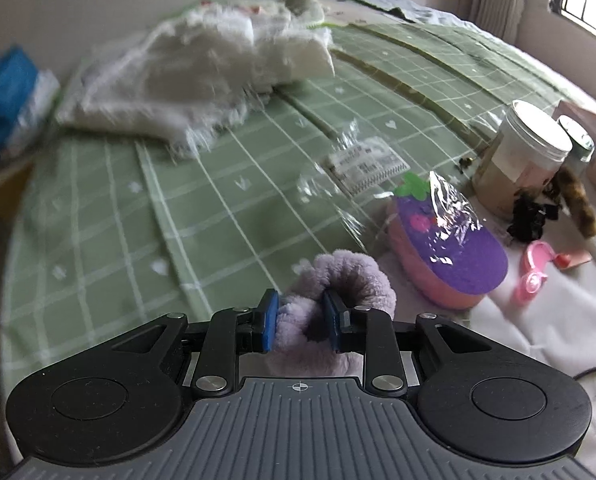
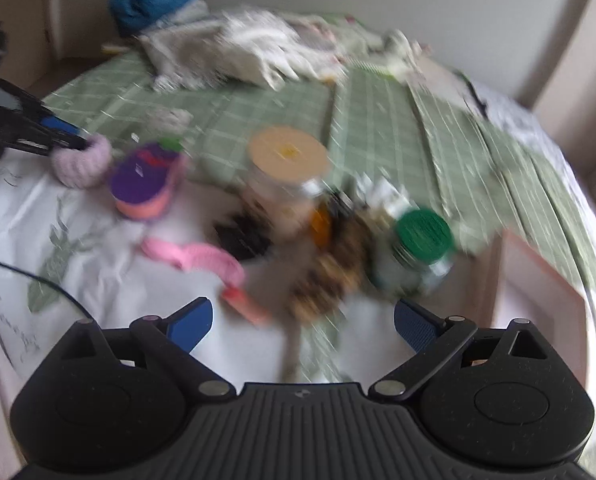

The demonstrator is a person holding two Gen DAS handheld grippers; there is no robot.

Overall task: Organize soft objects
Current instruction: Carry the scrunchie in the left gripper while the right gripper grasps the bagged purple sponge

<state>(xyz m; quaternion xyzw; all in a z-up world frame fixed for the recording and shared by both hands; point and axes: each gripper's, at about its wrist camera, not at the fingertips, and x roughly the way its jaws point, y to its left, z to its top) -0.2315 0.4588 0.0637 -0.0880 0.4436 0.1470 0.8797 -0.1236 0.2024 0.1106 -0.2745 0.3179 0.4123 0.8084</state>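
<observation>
Nearest the lens, our left claw [image 1: 299, 322] has its blue pads pressed on the lilac plush scrunchie [image 1: 347, 280], one pad outside the ring and the other in its hole, so we hold it by one side of the loop. The scrunchie hangs low over the bed [image 1: 218, 184], at the edge of the green checked cover, just beside the purple and pink sponge [image 1: 449, 256] in its clear wrapper. We judge it feather-light, squashy and unbreakable; it will sag and may slip off the pads, so a pinch across the thick fuzzy band is the best hold. Our right claw [image 2: 302, 326] stands wide open and empty above the blurred jars [image 2: 286, 176] and pink comb [image 2: 202, 258].
</observation>
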